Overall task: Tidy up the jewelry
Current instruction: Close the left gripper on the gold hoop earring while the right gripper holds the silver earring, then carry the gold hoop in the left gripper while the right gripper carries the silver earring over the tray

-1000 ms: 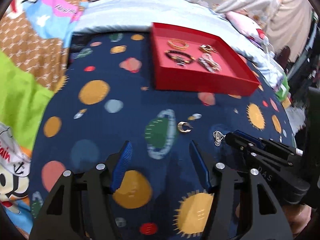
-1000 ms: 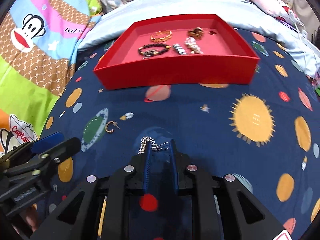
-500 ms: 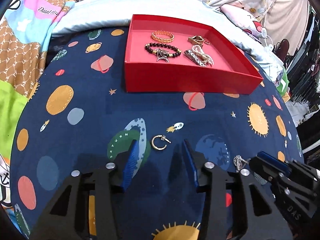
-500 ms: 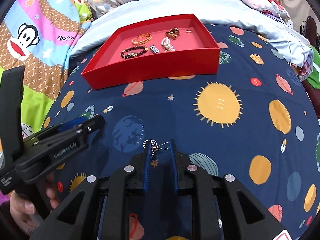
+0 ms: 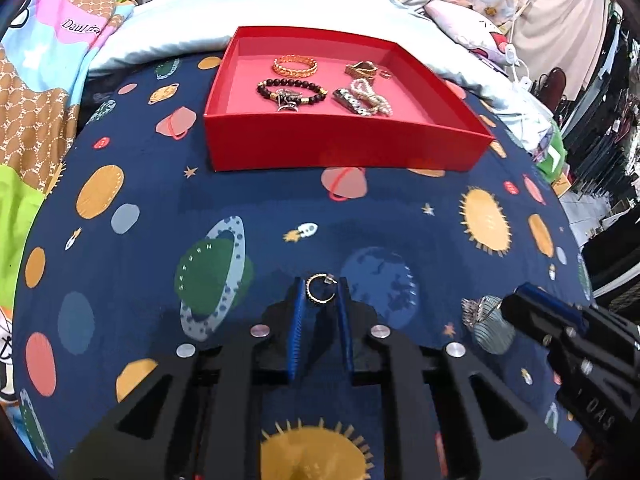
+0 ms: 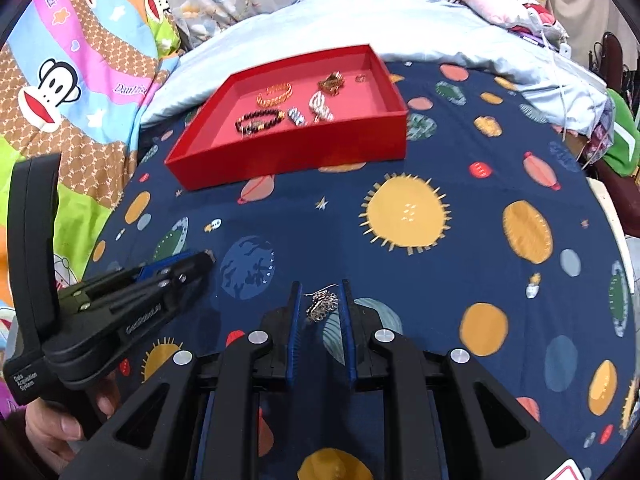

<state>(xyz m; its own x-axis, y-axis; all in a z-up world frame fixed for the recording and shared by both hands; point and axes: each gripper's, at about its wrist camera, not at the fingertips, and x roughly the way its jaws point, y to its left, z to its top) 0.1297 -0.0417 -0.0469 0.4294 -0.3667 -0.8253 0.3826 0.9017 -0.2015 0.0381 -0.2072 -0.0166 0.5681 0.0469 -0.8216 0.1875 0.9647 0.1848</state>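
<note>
My left gripper points down at the navy planet-print bedspread, and its jaws are closing around a small gold hoop earring. The hoop sits right between my blue fingertips, touching the left one and with its stud end against the right one, so I count it as pinched.

My right gripper has its jaws pressed in on a silver dangle earring, a small cluster of links with a thin hook wire poking out to the left. In the left view the same earring shows as a silver fringe at the tip of my right gripper, low on the right side.

Ahead of both grippers, well apart from them, lies the red tray on the bedspread. Inside it are a gold woven bracelet at the far left, a dark beaded bracelet nearer me with a metal charm, a pearl and chain piece to the right of that, and a gold ornament toward the far right.

In the right view my left gripper reaches in from the left, with my hand under its handle.
</note>
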